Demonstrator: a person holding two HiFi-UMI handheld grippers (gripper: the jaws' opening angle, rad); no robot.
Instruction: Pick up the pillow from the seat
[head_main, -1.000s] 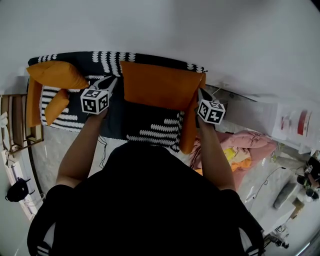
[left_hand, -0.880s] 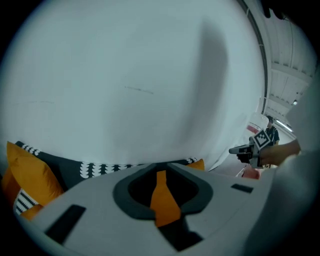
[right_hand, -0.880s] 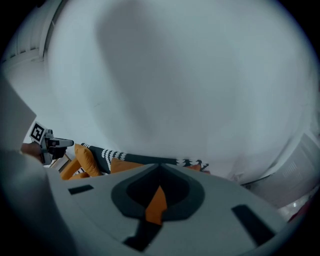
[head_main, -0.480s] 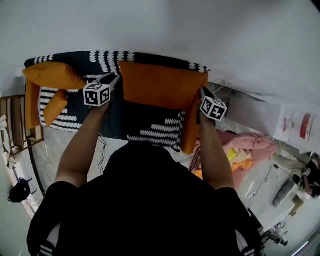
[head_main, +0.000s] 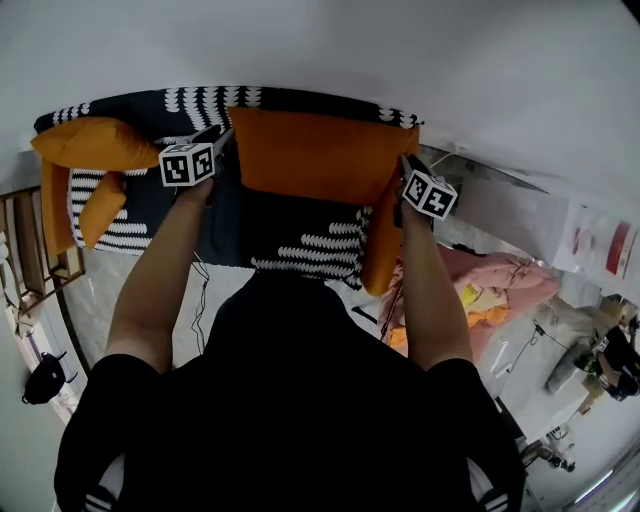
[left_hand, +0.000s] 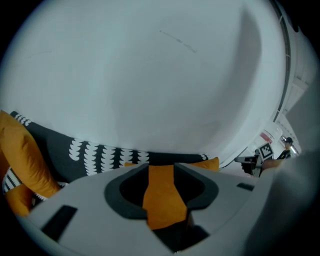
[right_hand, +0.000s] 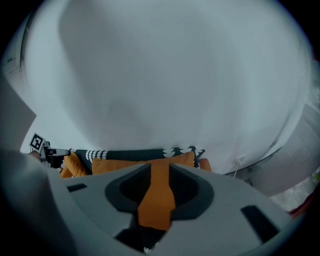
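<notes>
Head view: the orange pillow (head_main: 320, 155) stands upright against the sofa (head_main: 200, 101) backrest. The left gripper (head_main: 224, 139) and right gripper (head_main: 402, 167) flank its upper corners, their jaws opening around the fabric, likely releasing it to rest there.

No words or numbers can be read; the red-and-white label (head_main: 622, 243) at far right is too blurred.
</notes>
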